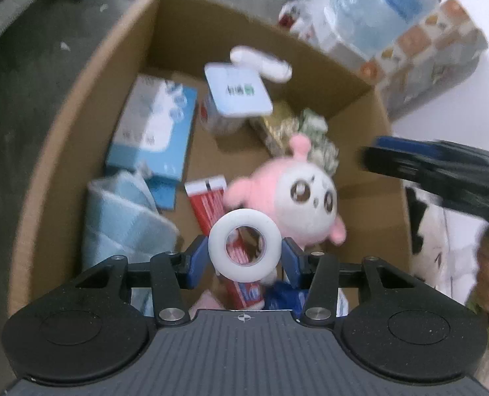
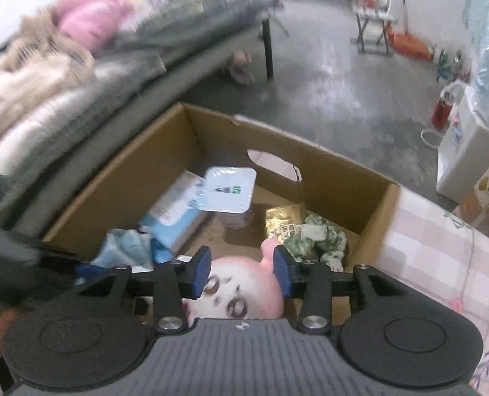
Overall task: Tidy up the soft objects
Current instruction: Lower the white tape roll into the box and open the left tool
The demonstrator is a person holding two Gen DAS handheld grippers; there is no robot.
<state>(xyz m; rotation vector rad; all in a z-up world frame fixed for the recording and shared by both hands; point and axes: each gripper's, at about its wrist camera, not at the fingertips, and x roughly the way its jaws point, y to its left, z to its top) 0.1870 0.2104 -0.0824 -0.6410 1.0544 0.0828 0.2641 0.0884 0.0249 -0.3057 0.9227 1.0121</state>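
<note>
While left gripper (image 1: 244,250) clamps a white tape roll (image 1: 244,243) at frame centre over the cardboard box (image 1: 63,125), right gripper (image 2: 241,272) hangs open above the pink plush (image 2: 244,292), lower centre.

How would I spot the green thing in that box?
Look in the open brown cardboard box, toward its right corner. Beside the shiny gold foil packet lies a crumpled green-and-white fabric scrunchie, the only ruffled cloth ring there, just behind the pink plush toy.
</note>
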